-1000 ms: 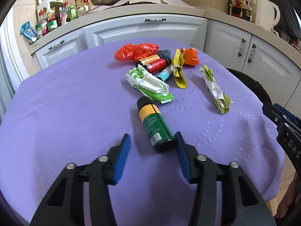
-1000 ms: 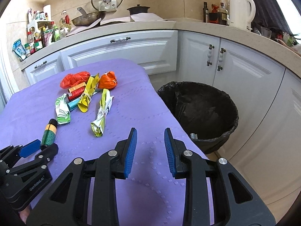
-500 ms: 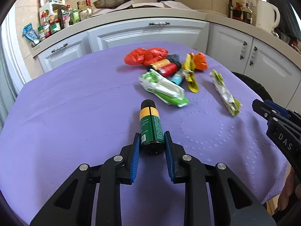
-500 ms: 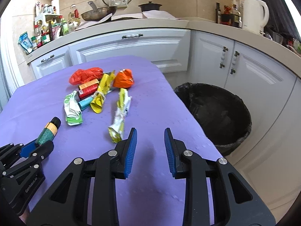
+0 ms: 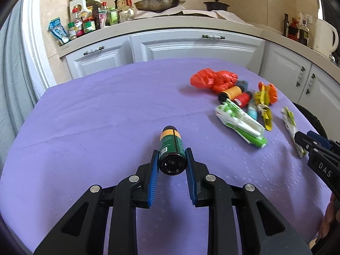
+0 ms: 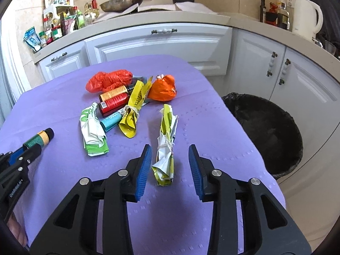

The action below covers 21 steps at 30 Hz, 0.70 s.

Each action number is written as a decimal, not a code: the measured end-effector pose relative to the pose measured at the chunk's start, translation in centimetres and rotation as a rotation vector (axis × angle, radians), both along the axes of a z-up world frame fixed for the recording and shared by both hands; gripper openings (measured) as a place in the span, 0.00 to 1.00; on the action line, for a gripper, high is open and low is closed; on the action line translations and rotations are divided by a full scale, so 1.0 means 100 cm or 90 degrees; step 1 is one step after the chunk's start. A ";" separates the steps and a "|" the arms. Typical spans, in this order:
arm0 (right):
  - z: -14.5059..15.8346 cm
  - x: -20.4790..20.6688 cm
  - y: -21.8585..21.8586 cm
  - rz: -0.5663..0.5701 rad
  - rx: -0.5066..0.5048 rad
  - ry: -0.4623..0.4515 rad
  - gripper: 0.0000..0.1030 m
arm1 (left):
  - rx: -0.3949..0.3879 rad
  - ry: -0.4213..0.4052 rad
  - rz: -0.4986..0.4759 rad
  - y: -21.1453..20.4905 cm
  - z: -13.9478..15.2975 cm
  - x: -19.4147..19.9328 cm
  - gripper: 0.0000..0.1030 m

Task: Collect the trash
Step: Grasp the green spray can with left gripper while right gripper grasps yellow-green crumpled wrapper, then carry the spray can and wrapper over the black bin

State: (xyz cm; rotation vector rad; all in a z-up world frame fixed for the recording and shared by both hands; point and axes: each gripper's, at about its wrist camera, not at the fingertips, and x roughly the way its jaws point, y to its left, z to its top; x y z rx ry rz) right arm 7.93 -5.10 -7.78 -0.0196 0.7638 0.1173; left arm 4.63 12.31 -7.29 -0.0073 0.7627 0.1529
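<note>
Purple cloth (image 5: 89,114): bottle (image 5: 171,148) between left claw (image 5: 171,165) (gripped)

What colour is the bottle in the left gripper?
The bottle is dark green with an orange band and black cap, clearest in the left wrist view.

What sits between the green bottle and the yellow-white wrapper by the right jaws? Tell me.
The green-and-white wrapper lies between the green bottle and the yellow-white wrapper, seen in the right wrist view.
</note>
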 end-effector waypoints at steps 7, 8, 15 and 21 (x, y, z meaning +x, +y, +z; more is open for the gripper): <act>-0.006 0.011 0.006 0.008 -0.005 0.032 0.33 | -0.001 0.001 -0.005 0.004 -0.001 0.004 0.24; -0.007 0.012 0.007 0.010 -0.006 0.035 0.30 | -0.002 0.001 -0.007 0.004 -0.001 0.005 0.24; -0.010 0.013 0.011 0.021 -0.021 0.038 0.16 | -0.003 0.000 -0.011 0.003 0.001 0.008 0.24; -0.001 0.007 0.001 0.008 -0.017 0.009 0.16 | -0.006 -0.011 -0.029 -0.011 0.007 0.011 0.24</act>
